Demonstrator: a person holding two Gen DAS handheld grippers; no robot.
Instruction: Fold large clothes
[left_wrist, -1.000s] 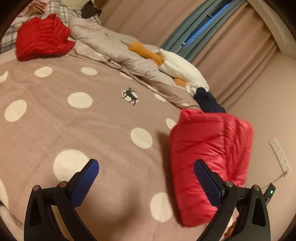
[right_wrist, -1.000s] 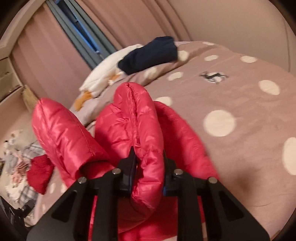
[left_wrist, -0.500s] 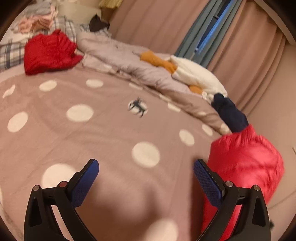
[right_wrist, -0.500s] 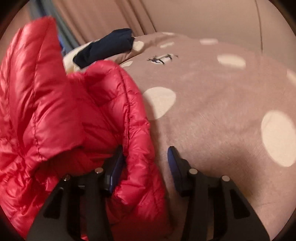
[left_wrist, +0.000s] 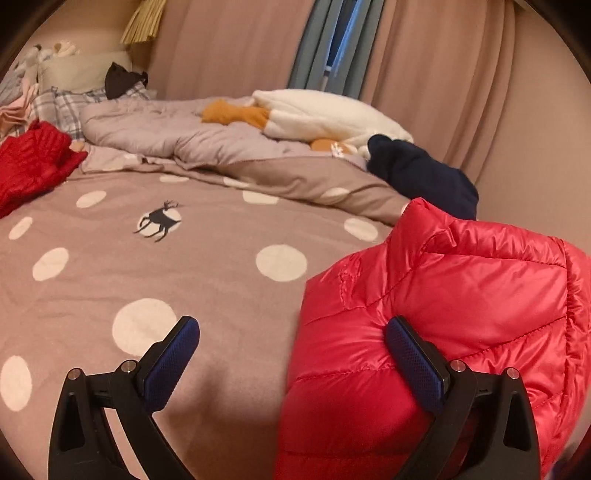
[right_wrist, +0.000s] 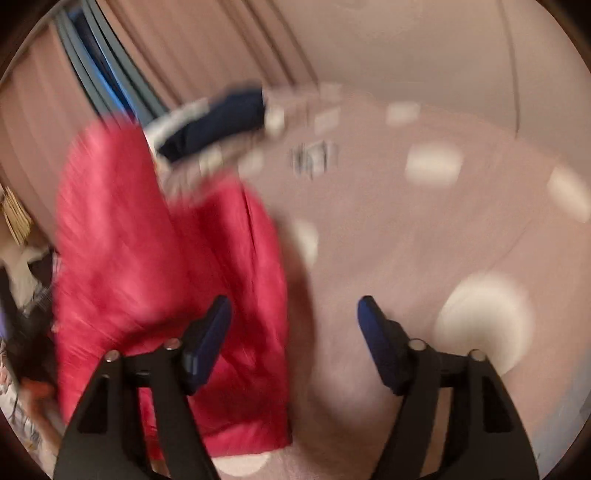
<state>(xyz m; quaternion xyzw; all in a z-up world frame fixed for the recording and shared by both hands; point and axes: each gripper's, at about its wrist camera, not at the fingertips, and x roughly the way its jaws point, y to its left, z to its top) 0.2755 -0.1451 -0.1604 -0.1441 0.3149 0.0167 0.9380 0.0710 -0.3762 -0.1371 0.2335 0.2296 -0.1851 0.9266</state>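
Left hand-held gripper (left_wrist: 291, 354): released, jaws wide, nothing between the pads. Its right finger (left_wrist: 413, 363) overlaps the near-left part of the red puffer jacket (left_wrist: 461, 306); can't tell whether it touches.

Right hand-held gripper (right_wrist: 293, 332): jaws have just been opening, now spread apart with only the bed cover between them. Jacket (right_wrist: 147, 258) sits to the left of its left finger (right_wrist: 207, 343), which overlaps the fabric edge; pads aren't pressing on it. This view is motion-blurred, so fine contact is unclear.

Jacket: lying bunched on the bed (left_wrist: 221, 280), at the right edge of the polka-dot cover as the left wrist view shows it, collar end pointing toward the far side.

Other stuff on the bed:
- dark navy garment (left_wrist: 421, 177) just beyond the jacket, near the far right edge
- white and orange plush thing (left_wrist: 325, 114) on the crumpled grey duvet (left_wrist: 177, 133) along the far edge
- second red garment (left_wrist: 29, 162) at the far left edge
- deer print (left_wrist: 159, 219) mid-cover

Curtains (left_wrist: 229, 44) behind the bed.
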